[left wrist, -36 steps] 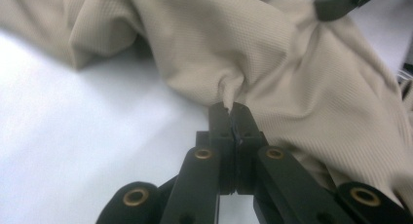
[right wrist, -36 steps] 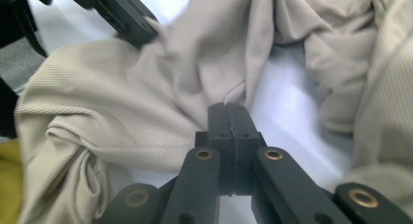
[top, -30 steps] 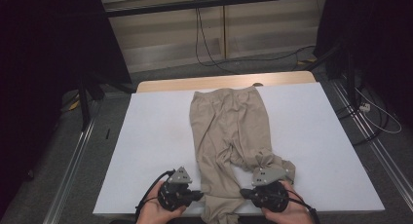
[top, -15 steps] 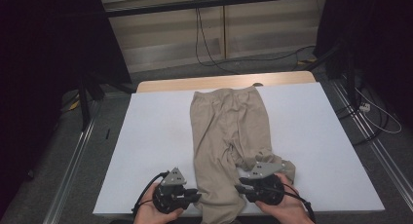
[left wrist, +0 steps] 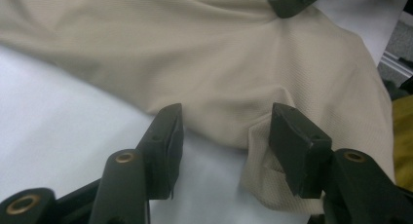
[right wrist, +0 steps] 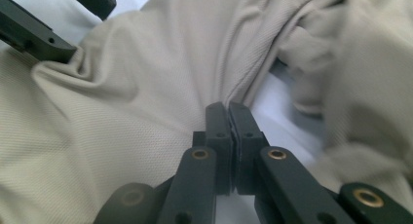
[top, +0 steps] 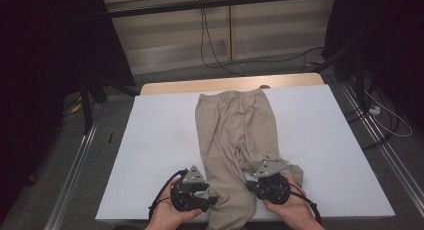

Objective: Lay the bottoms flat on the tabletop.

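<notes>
**A:** Trousers [top: 235,140] — beige, thin knit by the look of the weave in the gripper views — lie lengthwise down the middle of the white bench [top: 150,140], leg ends at the near edge by the person's hands, waistband at the far end. What are the tongs doing?

**B:** The left tongs [left wrist: 224,136] stand part open and have just been opening; the hem of the near leg lies between the jaws, touching the right-hand one, but not pinched. The right tongs [right wrist: 229,121] are closed, jaws flush together, with a fold of the cloth drawn taut up to their tips — I judge a thin pinch of fabric is caught there, though the seam between the jaws hides how much.

**A:** How will it handle?

**B:** Soft, light and limp, I'd say. It wrinkles and bunches freely; the right leg is already rucked up in a heap beside the right tongs. No stiffness to push against, so it has to be pulled, not shoved. Nothing fragile, and the knit looks grippy enough not to slip.

**A:** Where to take hold?

**B:** At the hems near the bench edge, one leg per hand, biting the doubled edge. Farther off, the waistband is the firmest line, flat and thick.
</notes>
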### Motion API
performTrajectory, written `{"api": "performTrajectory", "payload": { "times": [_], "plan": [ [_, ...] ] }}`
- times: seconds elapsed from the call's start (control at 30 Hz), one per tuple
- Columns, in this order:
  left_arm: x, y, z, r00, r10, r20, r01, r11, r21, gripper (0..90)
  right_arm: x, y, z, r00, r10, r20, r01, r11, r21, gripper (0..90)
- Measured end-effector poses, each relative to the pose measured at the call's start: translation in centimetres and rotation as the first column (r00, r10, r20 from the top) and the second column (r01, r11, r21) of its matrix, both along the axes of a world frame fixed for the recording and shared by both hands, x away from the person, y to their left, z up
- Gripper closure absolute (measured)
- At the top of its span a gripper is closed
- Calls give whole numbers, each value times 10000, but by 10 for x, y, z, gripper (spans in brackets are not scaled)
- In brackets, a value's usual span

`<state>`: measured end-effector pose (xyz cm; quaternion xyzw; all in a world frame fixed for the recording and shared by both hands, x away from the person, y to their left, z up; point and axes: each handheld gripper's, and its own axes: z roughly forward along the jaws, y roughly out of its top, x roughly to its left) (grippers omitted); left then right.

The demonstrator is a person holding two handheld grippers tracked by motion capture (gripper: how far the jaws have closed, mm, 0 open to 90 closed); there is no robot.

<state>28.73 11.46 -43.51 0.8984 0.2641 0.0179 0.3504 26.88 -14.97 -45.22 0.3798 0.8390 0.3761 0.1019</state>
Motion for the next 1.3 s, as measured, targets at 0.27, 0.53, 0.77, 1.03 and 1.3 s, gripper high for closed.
{"api": "performTrajectory", "payload": {
  "times": [0.27,0.53,0.77,1.03,1.3],
  "plan": [
    [3,-19,-10,9973,-361,643,332,9984,459,501,-4,-11,-2,9999,-97,-48,96,9999,-84,886],
    [-7,0,-5,9987,-239,441,212,9980,603,876,-7,-6,-2,9999,15,-137,-13,9999,126,880],
    [-13,29,-1,9990,350,283,-374,9953,895,876,-8,18,-3,9968,729,-324,-713,9962,497,891],
    [-17,39,1,9979,643,90,-646,9973,361,544,-14,22,-2,9960,875,-155,-872,9960,194,890],
    [8,44,10,9857,1553,647,-1521,9870,-524,568,-14,1,2,9990,376,-227,-384,9986,-368,892]
  ]
}}
